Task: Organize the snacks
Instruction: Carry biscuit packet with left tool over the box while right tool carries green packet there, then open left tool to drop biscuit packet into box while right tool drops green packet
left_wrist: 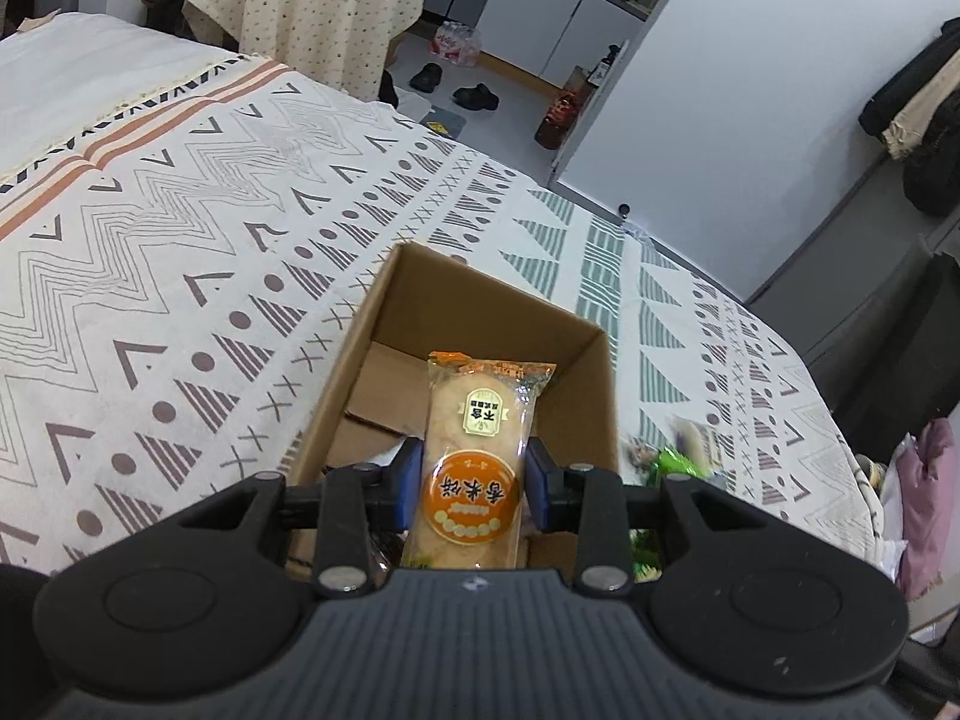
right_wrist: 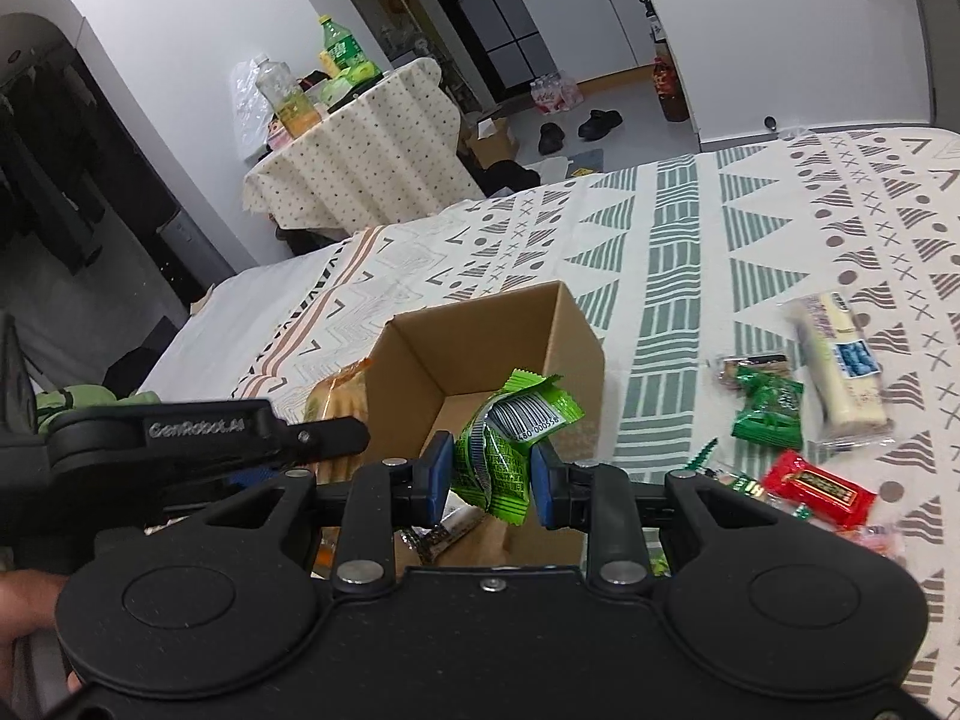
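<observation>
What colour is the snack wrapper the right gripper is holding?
Bright green, with a white barcode patch: the wrapper shows best in the right wrist view.

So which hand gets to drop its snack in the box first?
Probably left: its orange rice cracker pack hangs above the cardboard box opening. The right's green snack sits nearer the front edge.

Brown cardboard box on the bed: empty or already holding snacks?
Not empty. The brown cardboard box shows a dark-patterned wrapper on its floor in the right wrist view; much of the bottom is bare. A full count cannot be told.
</observation>
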The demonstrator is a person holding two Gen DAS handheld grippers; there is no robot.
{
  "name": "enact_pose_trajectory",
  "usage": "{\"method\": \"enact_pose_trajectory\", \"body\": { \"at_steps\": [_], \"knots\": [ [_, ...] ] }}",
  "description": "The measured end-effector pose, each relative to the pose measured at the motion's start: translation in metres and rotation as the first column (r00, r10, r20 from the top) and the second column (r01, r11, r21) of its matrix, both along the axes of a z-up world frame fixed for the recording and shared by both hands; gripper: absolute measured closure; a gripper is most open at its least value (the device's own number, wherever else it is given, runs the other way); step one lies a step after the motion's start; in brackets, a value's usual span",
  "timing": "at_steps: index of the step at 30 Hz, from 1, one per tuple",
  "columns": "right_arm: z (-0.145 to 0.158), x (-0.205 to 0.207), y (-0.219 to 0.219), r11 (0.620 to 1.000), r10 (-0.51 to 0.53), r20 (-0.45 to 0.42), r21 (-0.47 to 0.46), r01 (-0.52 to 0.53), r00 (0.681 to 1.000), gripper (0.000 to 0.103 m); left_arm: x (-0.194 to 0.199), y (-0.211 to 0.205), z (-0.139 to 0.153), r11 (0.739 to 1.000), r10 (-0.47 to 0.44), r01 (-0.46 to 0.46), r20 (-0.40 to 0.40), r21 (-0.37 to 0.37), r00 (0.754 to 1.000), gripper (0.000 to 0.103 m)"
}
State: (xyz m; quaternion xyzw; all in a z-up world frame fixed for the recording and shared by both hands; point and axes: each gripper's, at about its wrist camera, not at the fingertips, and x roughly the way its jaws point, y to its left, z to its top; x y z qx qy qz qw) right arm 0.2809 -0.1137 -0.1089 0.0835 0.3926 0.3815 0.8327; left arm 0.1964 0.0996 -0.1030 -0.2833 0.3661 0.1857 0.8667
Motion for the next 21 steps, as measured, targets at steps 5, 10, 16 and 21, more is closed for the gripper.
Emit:
{"method": "enact_pose_trajectory", "body": {
  "at_steps": [5,10,16,21],
  "knots": [
    [0.001,0.000,0.009,1.000,0.023,0.002,-0.007,-0.023,1.000,0.076,0.002,0.010,-0.006,1.000,0.017,-0.017,-0.016,-0.010,1.000,0.060],
    [0.003,-0.004,0.016,0.999,0.050,0.010,-0.005,-0.050,0.999,0.075,-0.002,0.017,-0.008,0.999,0.029,-0.029,-0.026,-0.028,0.999,0.051],
    [0.001,-0.007,0.016,0.999,0.044,0.009,-0.021,-0.044,0.999,0.065,-0.007,0.016,-0.006,0.999,0.036,-0.036,-0.041,-0.007,0.999,0.031],
    [0.008,-0.010,0.005,0.999,0.031,0.024,-0.013,-0.030,0.999,0.054,-0.011,0.010,-0.005,0.999,0.041,-0.040,-0.072,0.022,0.997,0.024]
  ]
}}
